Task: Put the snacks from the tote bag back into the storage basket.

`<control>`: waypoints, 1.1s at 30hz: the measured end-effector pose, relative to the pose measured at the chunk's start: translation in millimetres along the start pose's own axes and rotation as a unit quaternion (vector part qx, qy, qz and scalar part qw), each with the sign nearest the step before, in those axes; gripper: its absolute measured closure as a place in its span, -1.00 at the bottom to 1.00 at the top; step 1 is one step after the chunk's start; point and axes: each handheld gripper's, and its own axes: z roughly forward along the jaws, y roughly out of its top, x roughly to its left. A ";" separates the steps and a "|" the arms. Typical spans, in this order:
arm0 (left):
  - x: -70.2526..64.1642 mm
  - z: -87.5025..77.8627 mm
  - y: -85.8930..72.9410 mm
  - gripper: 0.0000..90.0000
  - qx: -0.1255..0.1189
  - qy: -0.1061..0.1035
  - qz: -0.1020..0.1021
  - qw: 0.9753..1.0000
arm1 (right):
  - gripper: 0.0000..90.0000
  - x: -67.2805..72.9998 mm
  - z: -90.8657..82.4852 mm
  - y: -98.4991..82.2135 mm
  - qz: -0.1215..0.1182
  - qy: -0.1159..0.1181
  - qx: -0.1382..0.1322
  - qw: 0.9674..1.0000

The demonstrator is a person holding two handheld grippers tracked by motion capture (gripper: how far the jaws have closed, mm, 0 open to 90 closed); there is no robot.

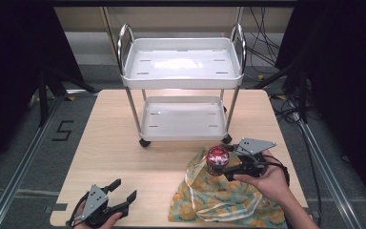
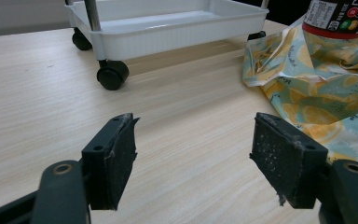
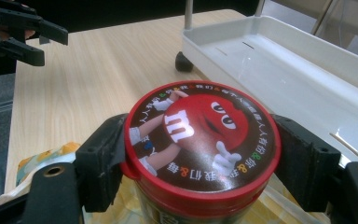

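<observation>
1. On the far left the room is dark, with black curtains. The grey floor point(image 1: 24, 143) has a metal rail and a black number 5 point(image 1: 63, 130) marked on it.
2. The left gripper point(image 1: 122, 192) sits at the near left corner of the light wood table point(image 1: 109, 143). Its jaws are wide apart and hold nothing.
3. In the middle, at the far side of the table, stands a small white cart point(image 1: 181, 86). It has two trays, shiny metal handles and little black wheels.
4. Near and to the right lies a cloth point(image 1: 219, 200) with yellow lemons on it, crumpled on the wood.
5. A candy jar point(image 1: 217, 161) with a red lid stands upright on the far part of the cloth, just in front of the cart.
6. The right gripper point(image 1: 228, 167) has its jaws closed around the jar, just under the lid. A hand point(image 1: 267, 181) holds it.
7. On the far right, black cables point(image 1: 267, 38) lie on the floor beside more dark curtains.
</observation>
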 end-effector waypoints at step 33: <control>-0.5 0.3 -0.1 -0.34 -0.002 -0.003 -0.003 1.000 | -0.42 1.6 15.1 24.1 -0.031 0.014 -0.007 0.999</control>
